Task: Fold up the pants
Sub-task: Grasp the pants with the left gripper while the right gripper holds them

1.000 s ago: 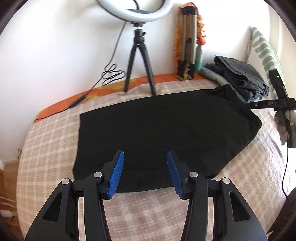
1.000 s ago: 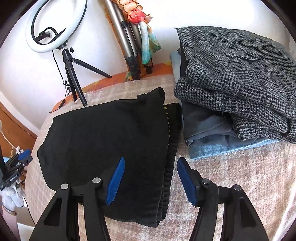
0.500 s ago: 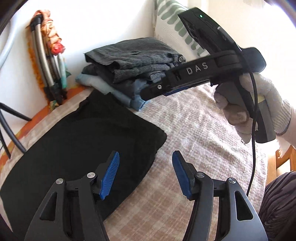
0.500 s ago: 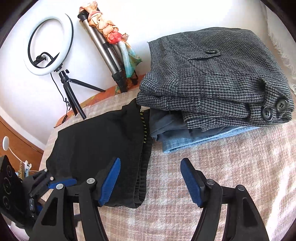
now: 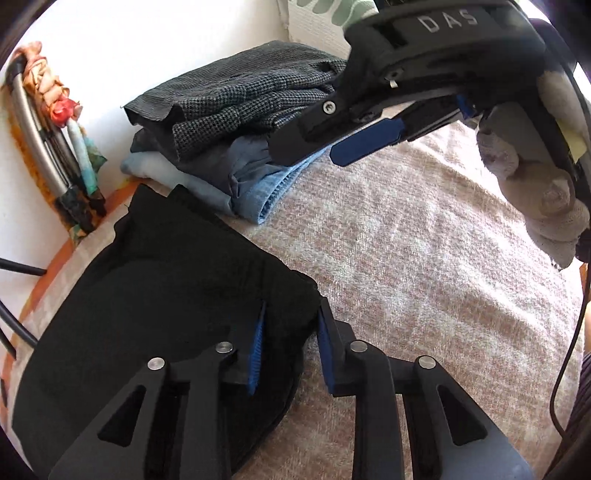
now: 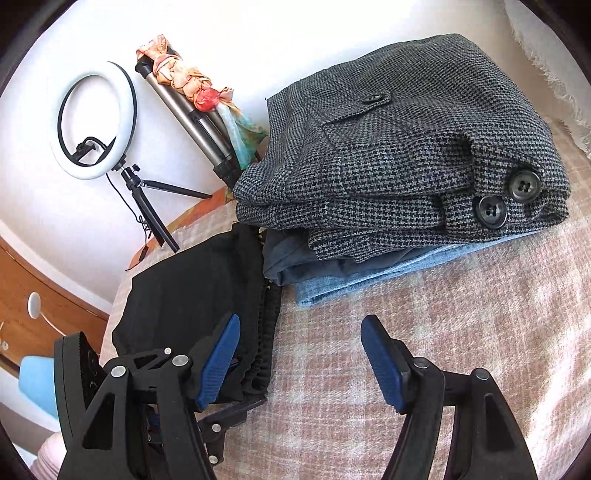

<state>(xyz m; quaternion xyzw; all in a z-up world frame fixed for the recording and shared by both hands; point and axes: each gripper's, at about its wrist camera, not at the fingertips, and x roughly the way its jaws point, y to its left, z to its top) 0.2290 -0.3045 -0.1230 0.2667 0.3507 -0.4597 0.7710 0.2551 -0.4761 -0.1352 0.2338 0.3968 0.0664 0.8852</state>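
Note:
Black pants (image 5: 159,295) lie folded flat on the checked bedspread (image 5: 424,258); they also show in the right wrist view (image 6: 195,295). My left gripper (image 5: 290,347) is closed on the pants' near right corner, the cloth bunched between its blue pads. My right gripper (image 6: 299,362) is open and empty, above the bedspread just right of the pants' waistband edge. From the left wrist view the right gripper (image 5: 369,144) hangs at the top right, held by a gloved hand (image 5: 546,199).
A stack of folded clothes, grey houndstooth on top (image 6: 399,155) over blue ones (image 6: 369,273), sits by the wall beside the pants. A ring light on a small tripod (image 6: 96,122) and a folded tripod with a scarf (image 6: 192,110) stand at the back. A striped pillow (image 5: 317,11) is behind the stack.
My left gripper has swung right to the pants' corner and closed on it. My right gripper has moved closer to the clothes stack and stays open.

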